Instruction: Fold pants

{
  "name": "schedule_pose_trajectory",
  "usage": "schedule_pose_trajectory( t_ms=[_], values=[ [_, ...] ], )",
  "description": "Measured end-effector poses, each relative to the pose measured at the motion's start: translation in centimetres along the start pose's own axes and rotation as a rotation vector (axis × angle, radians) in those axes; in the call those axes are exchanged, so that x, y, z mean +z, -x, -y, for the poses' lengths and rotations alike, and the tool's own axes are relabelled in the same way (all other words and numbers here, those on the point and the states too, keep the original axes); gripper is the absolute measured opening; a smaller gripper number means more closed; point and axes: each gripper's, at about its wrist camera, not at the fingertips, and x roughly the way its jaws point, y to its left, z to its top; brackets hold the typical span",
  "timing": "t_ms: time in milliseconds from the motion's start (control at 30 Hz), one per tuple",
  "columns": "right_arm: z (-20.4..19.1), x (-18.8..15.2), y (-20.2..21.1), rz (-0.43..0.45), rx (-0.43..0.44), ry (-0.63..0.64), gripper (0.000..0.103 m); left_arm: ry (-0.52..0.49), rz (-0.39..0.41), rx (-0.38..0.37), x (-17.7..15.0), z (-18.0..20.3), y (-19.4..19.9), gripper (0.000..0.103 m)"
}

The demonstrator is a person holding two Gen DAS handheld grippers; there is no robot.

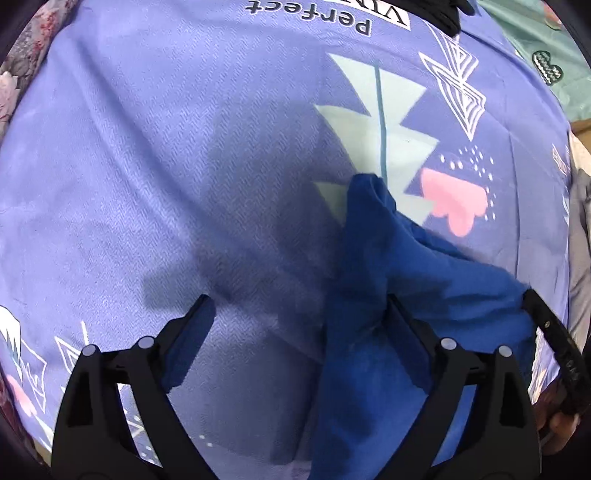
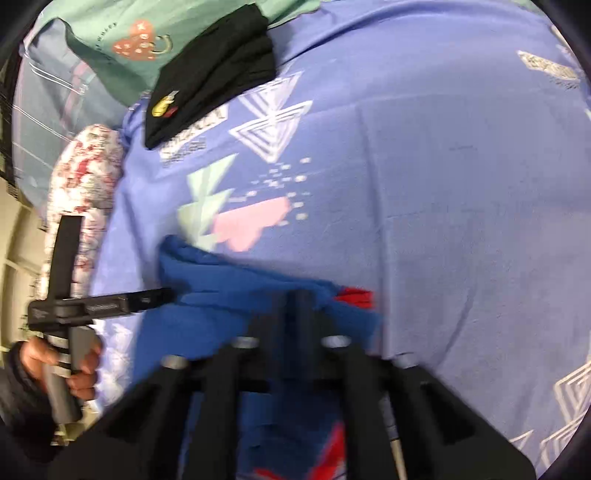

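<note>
- Gripping a bunched edge of the soft royal-blue fabric pants (image 2: 236, 291), the black plastic right gripper (image 2: 301, 301) has its fingers pressed together on the cloth, beside a red patch on the garment.
- Spread wide, the black plastic left gripper (image 1: 301, 314) has its fingers apart; the blue cloth drapes over its right finger (image 1: 402, 325), but nothing is pinched between the two.
- In the right wrist view, the person's left hand (image 2: 79, 363) wraps the left gripper's handle, tip pointing at the pants from the side.
- The pants lie crumpled in folds on the periwinkle bed sheet (image 1: 155, 155), finely woven, printed with white nested triangles, mint shapes and pink blobs.
- Printed upside down on the sheet: "Perfect" (image 1: 308, 18).
- Further off lie a folded black garment with a small yellow-and-red badge (image 2: 218, 70), a mint-green cloth (image 2: 122, 40) and a floral red-and-white pillow (image 2: 86, 177).
</note>
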Motion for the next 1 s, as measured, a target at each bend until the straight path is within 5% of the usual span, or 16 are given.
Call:
schedule_pose_trajectory(
  t_ms=[167, 233, 367, 500, 567, 633, 733, 900, 1000],
  values=[
    [-0.1, -0.1, 1.1, -0.018, 0.049, -0.018, 0.005, -0.055, 0.053, 0.036, -0.2, 0.7, 2.7, 0.092],
    [-0.5, -0.6, 2.6, -0.005, 0.069, -0.008, 0.024, -0.044, 0.068, 0.006, -0.7, 0.4, 4.1, 0.092],
    [-1.3, -2.7, 4.2, -0.065, 0.163, 0.032, 0.027, -0.074, 0.070, -0.054, -2.1, 0.6, 5.0, 0.094],
    [-1.2, -5.3, 2.3, -0.173, -0.011, 0.125, 0.028, -0.055, 0.013, -0.033, -2.6, 0.2, 2.2, 0.101],
    [-1.2, -5.3, 3.1, -0.167, 0.034, 0.100, 0.032, 0.010, 0.002, -0.065, -2.5, -0.4, 2.6, 0.101],
    [-0.9, -4.8, 4.5, -0.162, 0.130, 0.059, 0.061, -0.006, 0.000, -0.069, -2.4, -0.3, 3.3, 0.101],
    [0.0, -4.4, 5.9, -0.131, 0.071, 0.048, 0.087, -0.029, 0.028, -0.107, -2.8, -0.5, 5.1, 0.101],
    [2.6, -5.1, 4.5, -0.155, 0.061, -0.056, 0.087, -0.066, -0.049, -0.224, -3.8, -0.3, 4.7, 0.101],
    [2.9, -5.5, 3.3, -0.167, 0.081, -0.085, 0.087, -0.095, -0.076, -0.200, -4.0, 0.9, 3.2, 0.101]
  ],
)
